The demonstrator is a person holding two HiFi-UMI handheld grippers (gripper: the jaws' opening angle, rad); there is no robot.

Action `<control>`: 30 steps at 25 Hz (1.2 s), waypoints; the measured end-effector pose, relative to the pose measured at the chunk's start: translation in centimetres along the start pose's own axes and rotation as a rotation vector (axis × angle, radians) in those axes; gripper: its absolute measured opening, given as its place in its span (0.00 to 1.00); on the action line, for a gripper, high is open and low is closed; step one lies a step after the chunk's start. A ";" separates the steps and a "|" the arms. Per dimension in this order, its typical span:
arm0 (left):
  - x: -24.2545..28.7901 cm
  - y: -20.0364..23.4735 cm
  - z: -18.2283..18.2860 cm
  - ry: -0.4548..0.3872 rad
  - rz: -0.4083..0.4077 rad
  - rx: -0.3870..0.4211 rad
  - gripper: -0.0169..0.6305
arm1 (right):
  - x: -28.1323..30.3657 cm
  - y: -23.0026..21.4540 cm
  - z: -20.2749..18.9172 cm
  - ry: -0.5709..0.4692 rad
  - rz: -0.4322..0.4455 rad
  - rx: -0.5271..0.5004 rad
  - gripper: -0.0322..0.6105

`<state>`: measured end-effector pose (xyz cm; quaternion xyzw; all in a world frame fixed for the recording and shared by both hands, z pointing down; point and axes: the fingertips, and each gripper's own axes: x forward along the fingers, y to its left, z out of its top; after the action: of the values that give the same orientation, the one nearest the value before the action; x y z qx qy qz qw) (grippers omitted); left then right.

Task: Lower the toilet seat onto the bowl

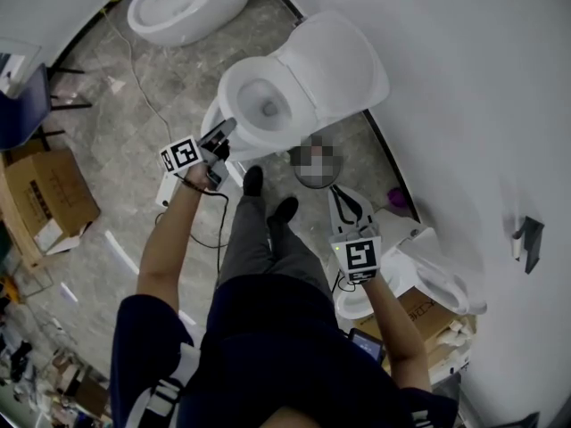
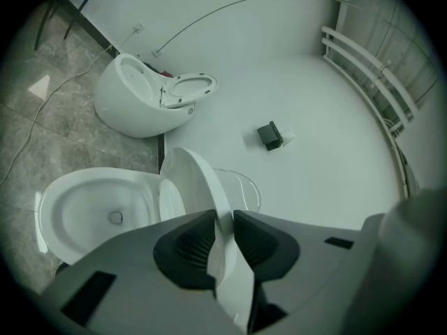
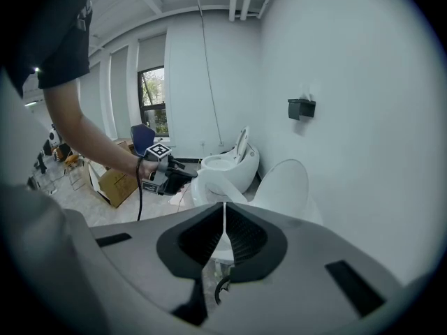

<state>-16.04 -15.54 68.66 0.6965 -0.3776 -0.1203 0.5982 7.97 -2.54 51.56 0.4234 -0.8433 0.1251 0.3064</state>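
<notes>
Left tongs [image 2: 223, 239] pinch the toilet seat [image 2: 201, 187] by its rim, tilted up beside the bowl [image 2: 91, 211] at my nine o'clock; right tongs [image 3: 224, 222] are pressed together, empty.

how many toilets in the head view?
3: top-left toilet, centre toilet whose seat the left gripper holds, lower-right toilet partly hidden by the right gripper. More may be out of frame.

White toilet seat [image 2: 199, 180], grey marbled floor [image 1: 134, 105]
</notes>
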 end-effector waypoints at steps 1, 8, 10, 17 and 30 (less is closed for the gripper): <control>-0.2 0.3 -0.1 -0.004 0.003 -0.004 0.18 | 0.1 0.1 -0.1 0.004 0.004 -0.001 0.10; -1.9 2.6 -0.3 -0.031 0.019 -0.022 0.18 | 1.0 0.9 -0.5 0.026 0.024 -0.015 0.10; -2.3 3.2 -0.4 -0.033 0.018 -0.032 0.18 | 1.2 1.3 -0.6 0.034 0.030 -0.012 0.10; -2.8 4.2 -0.6 -0.045 -0.035 -0.083 0.18 | 2.6 1.8 -0.7 0.032 0.049 -0.017 0.10; -5.4 9.3 -1.4 -0.057 0.094 -0.069 0.18 | 5.1 2.9 -0.9 0.017 0.072 -0.030 0.10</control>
<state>-22.42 -10.90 76.06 0.6534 -0.4224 -0.1246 0.6158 3.76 -3.62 55.60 0.3869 -0.8572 0.1269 0.3153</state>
